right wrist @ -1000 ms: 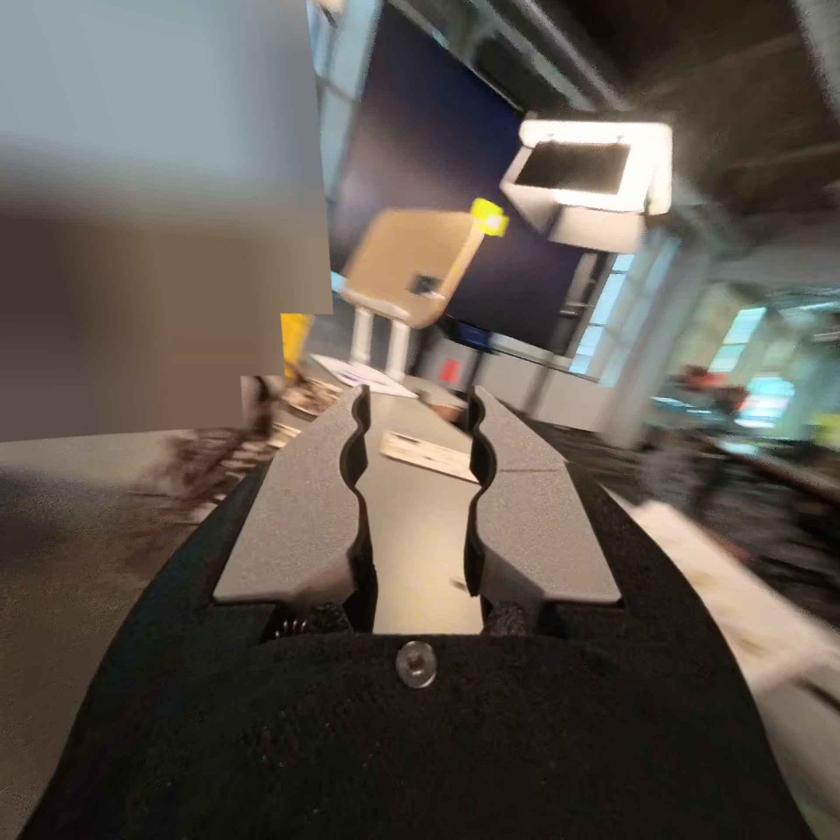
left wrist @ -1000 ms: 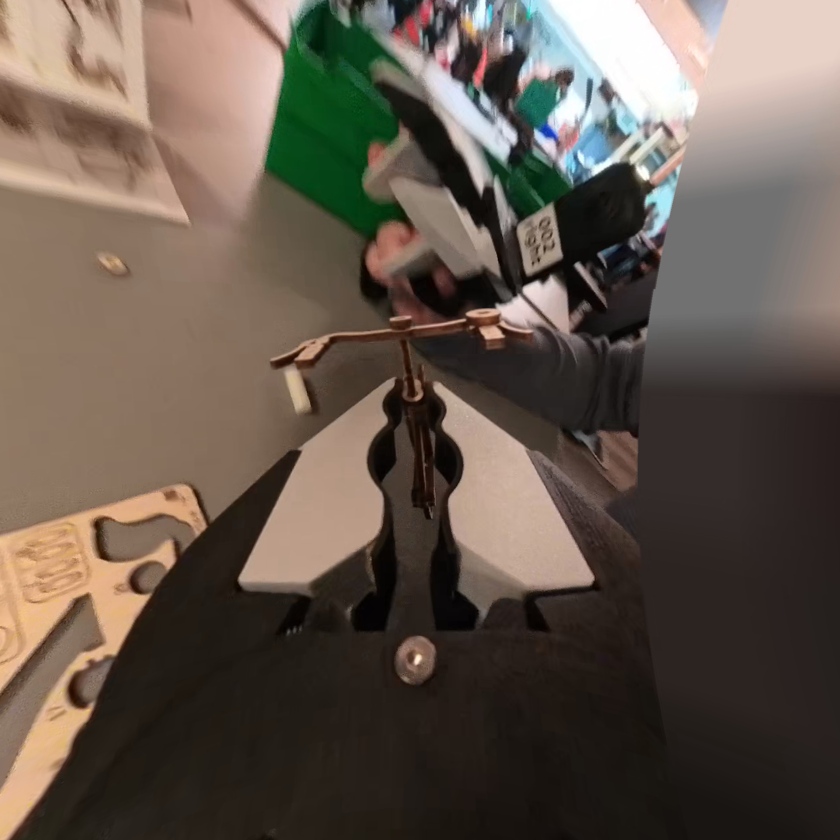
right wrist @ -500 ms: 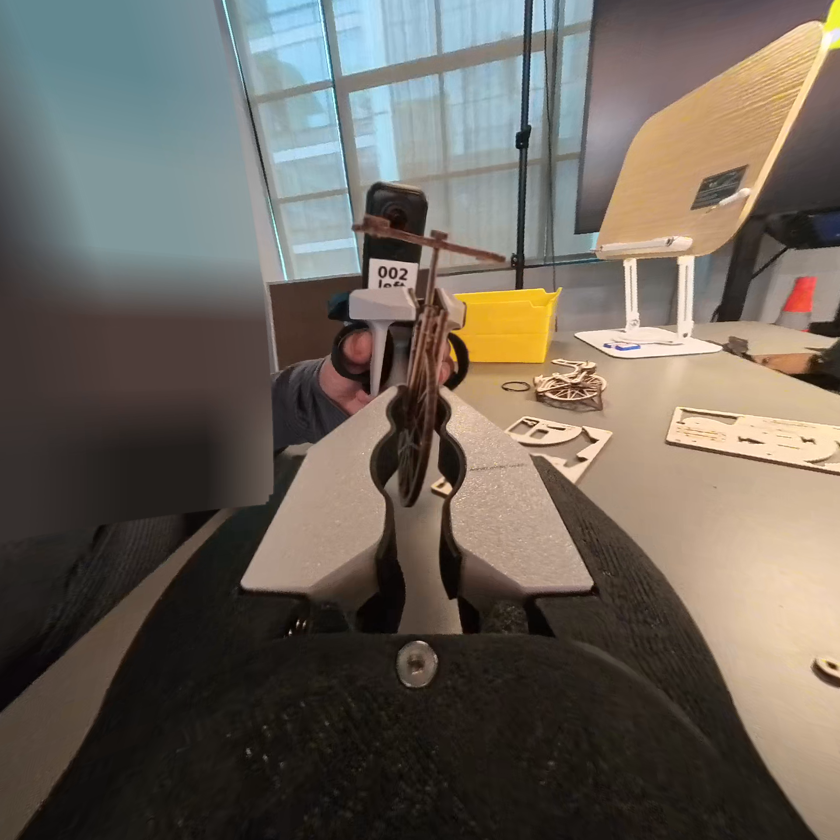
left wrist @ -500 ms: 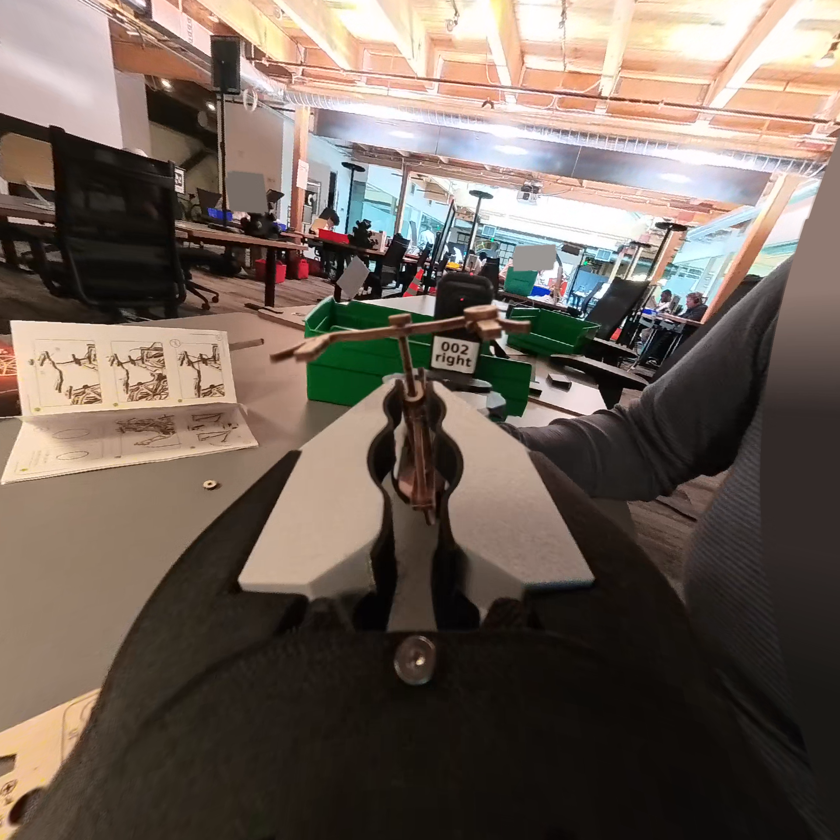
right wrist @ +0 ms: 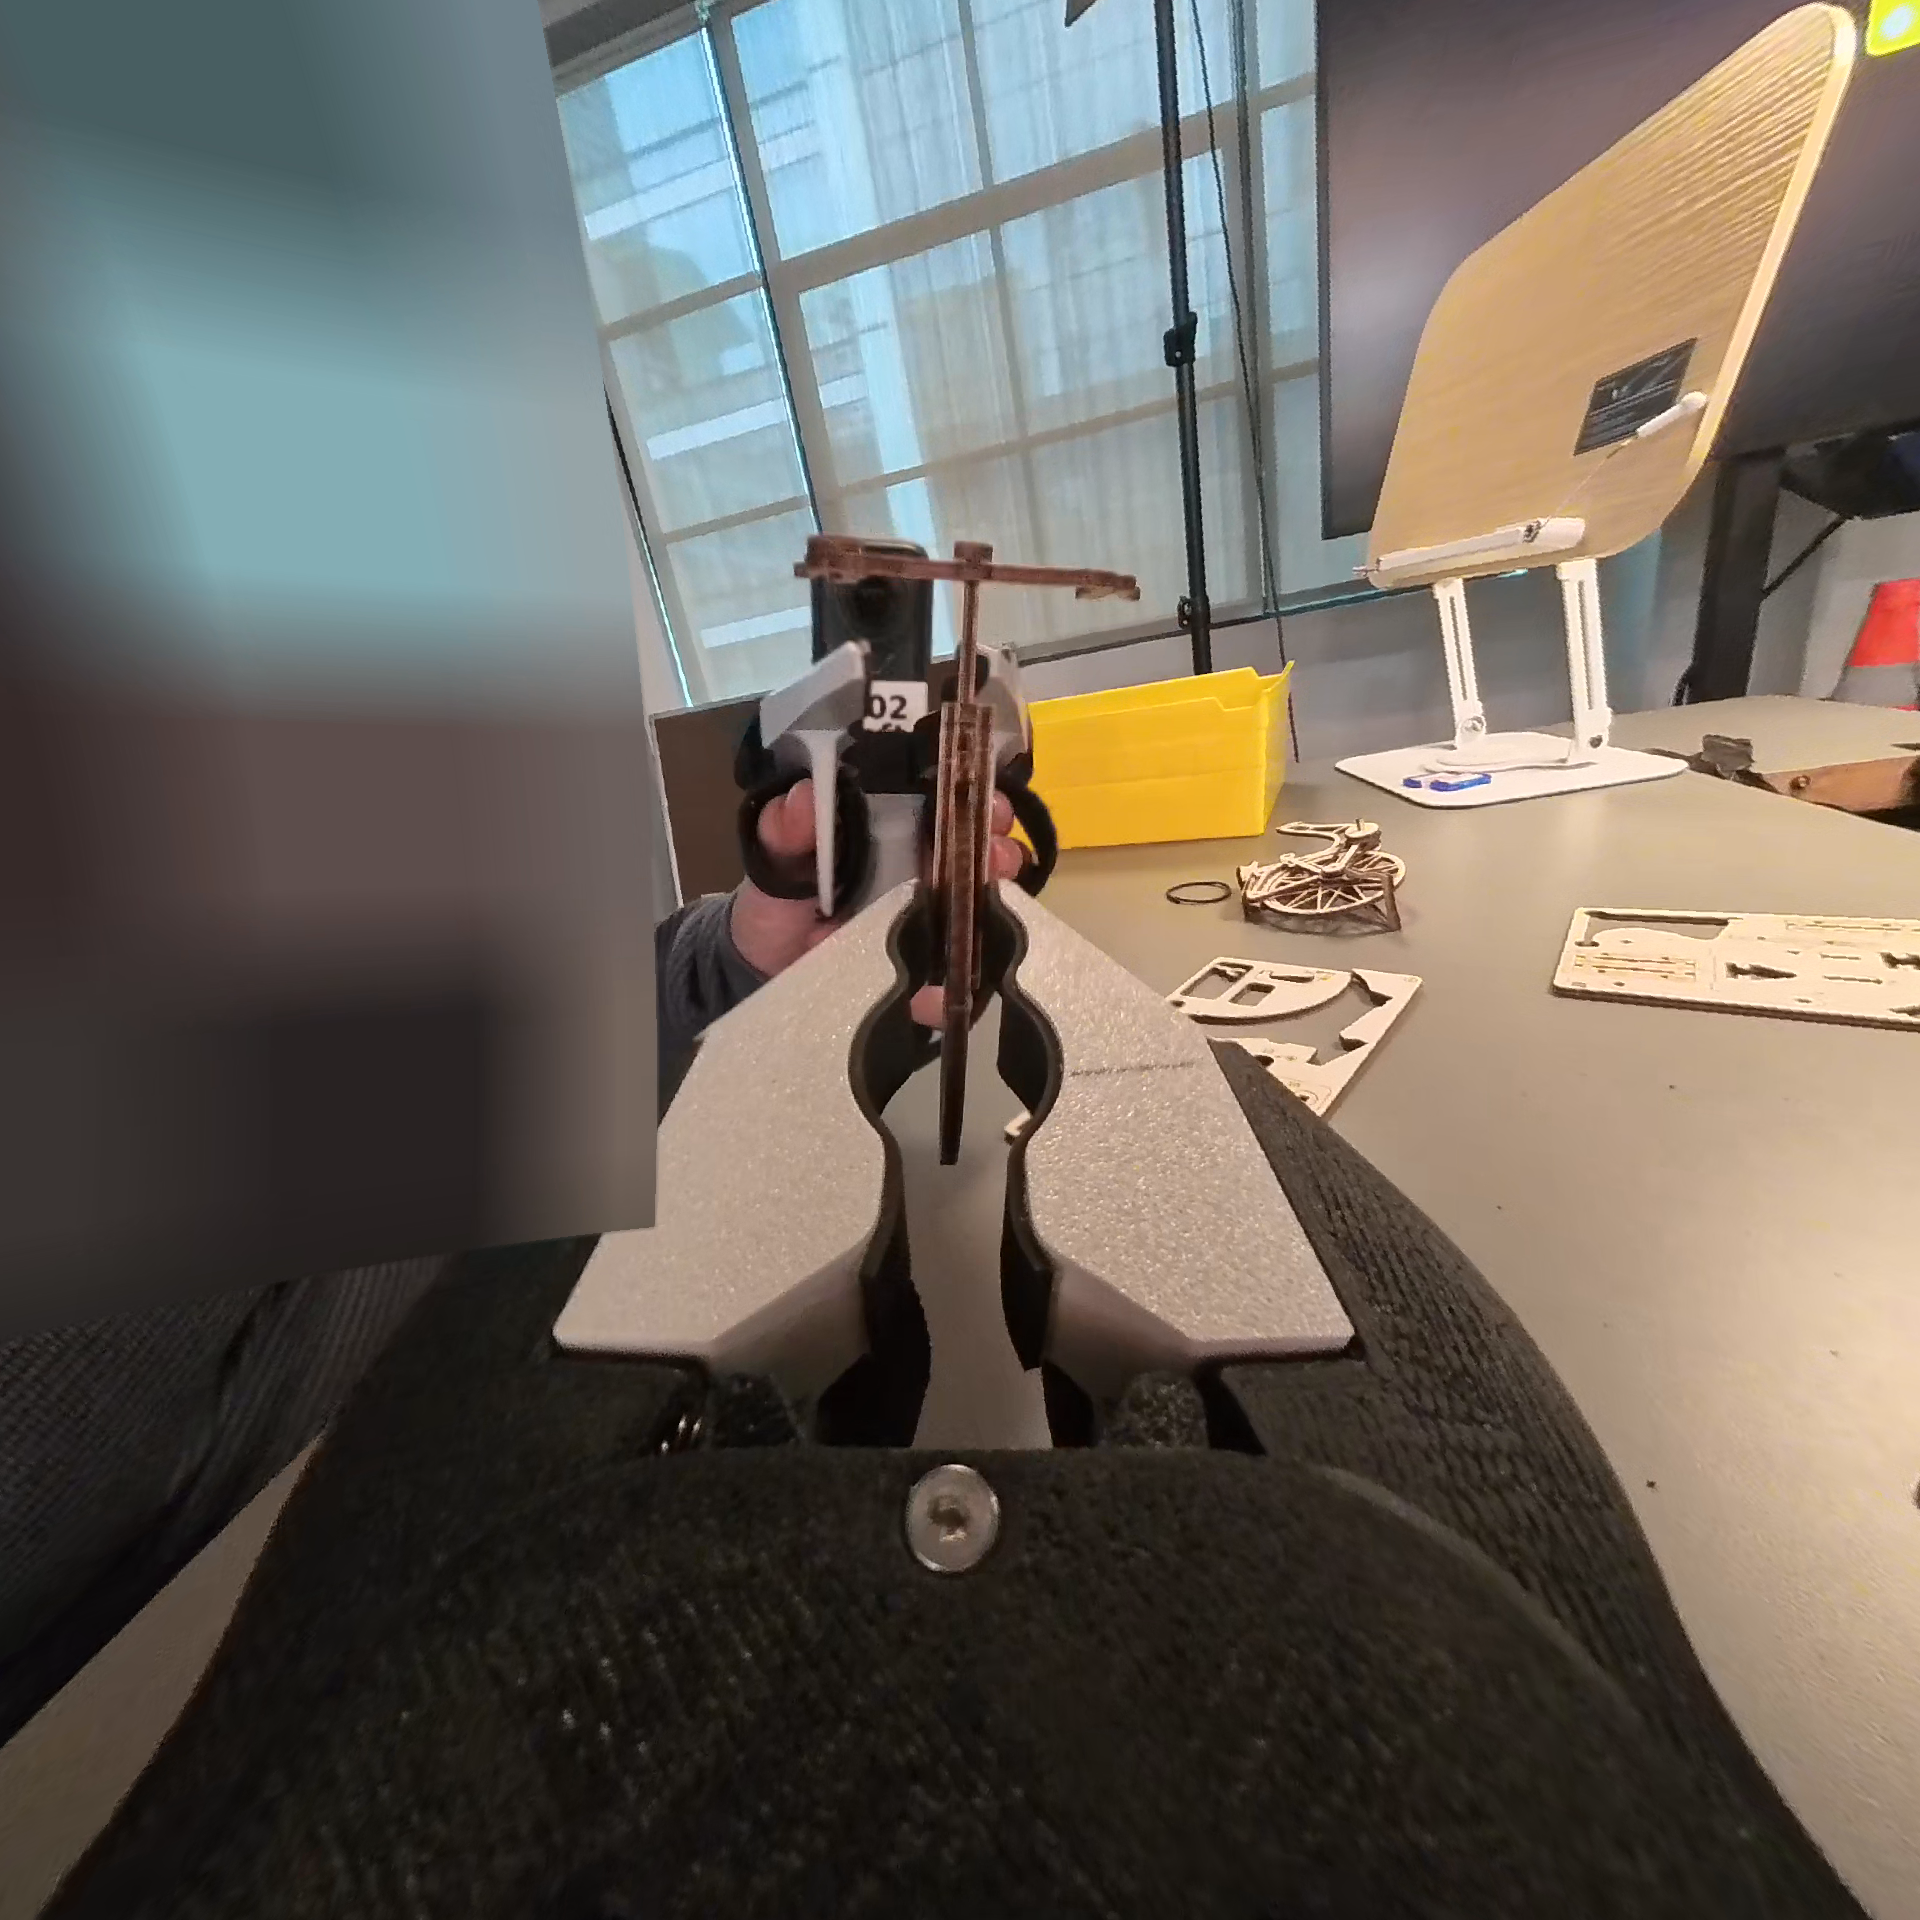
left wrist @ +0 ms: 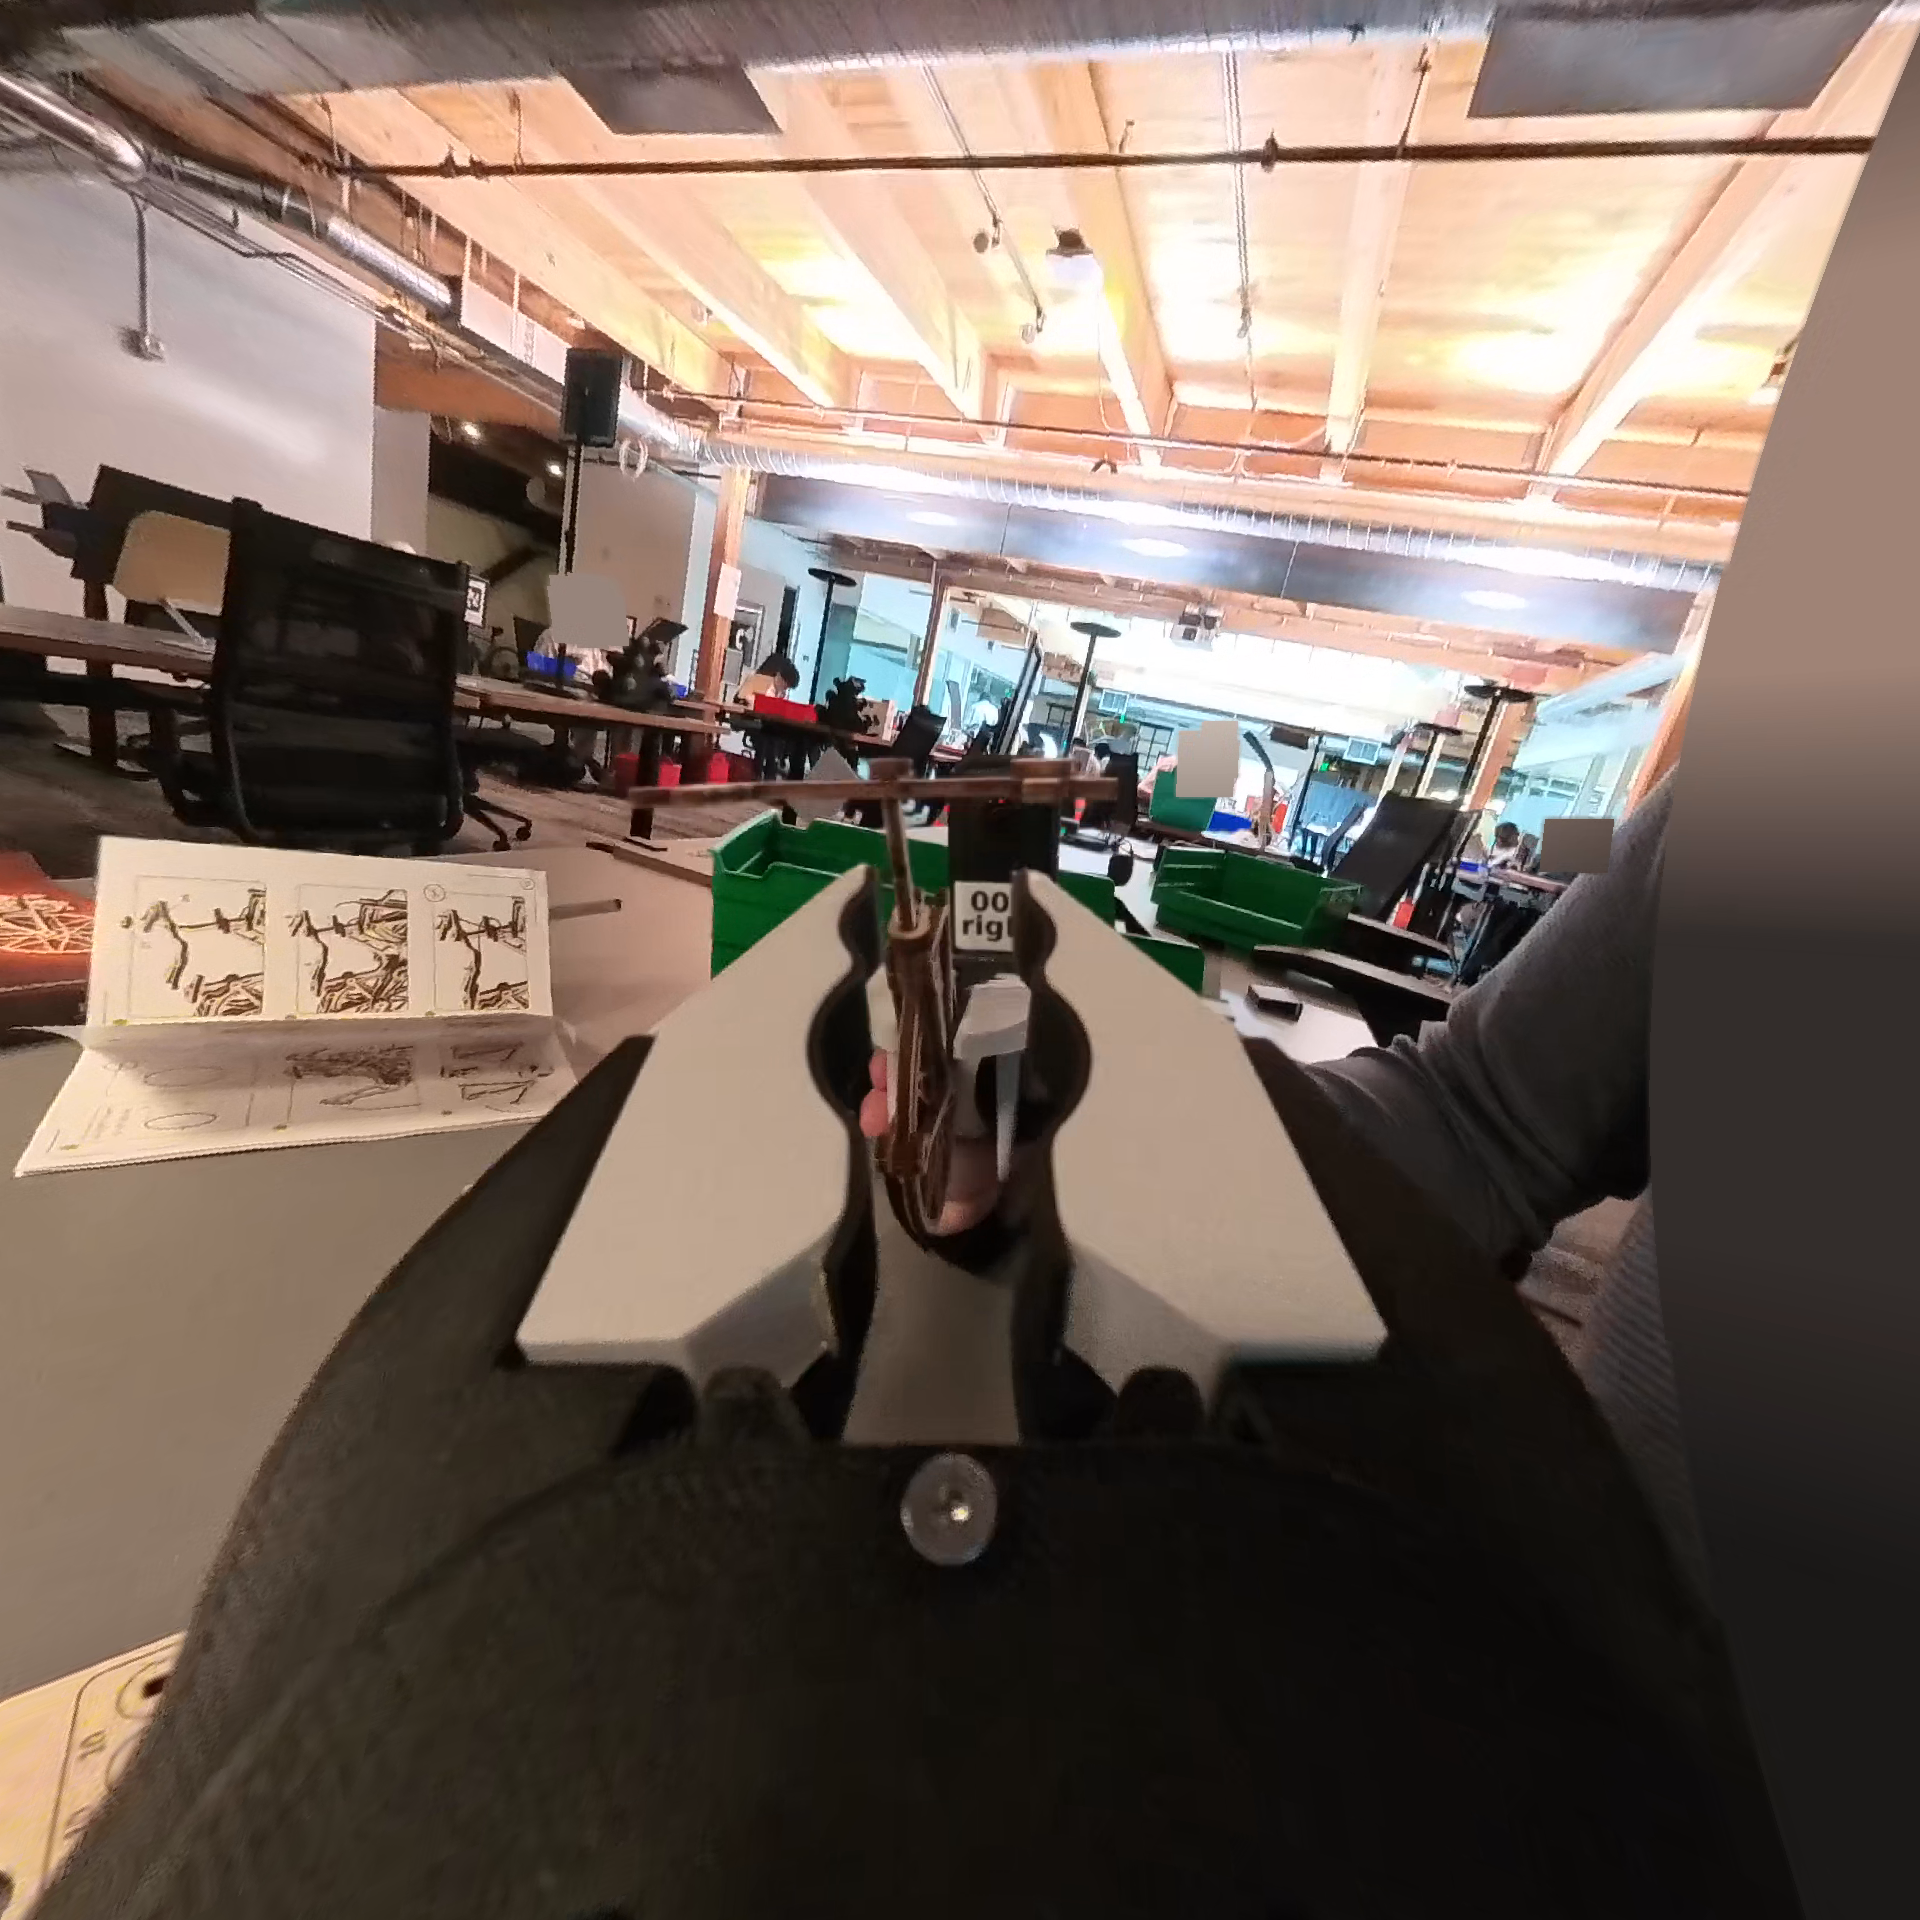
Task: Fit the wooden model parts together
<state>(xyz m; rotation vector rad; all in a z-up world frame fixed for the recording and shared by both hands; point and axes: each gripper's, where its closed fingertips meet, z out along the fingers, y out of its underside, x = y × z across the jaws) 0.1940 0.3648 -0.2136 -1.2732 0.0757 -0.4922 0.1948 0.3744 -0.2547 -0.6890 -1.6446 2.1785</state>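
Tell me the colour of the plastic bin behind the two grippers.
The stackable plastic bin is bright yellow; the right wrist view shows it best.

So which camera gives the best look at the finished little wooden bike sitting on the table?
The right wrist view. The finished wooden bike stands in the open on the grey table, beside a black ring, with its spoked wheel and frame visible. The left wrist view faces the other way and does not show it at all.

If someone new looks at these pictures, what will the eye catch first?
The dark wooden model with its crossbar stands out, held upright by the right gripper, opposite the open left gripper. Next, the yellow bin behind it and the open instruction booklet at the left of the grey table.
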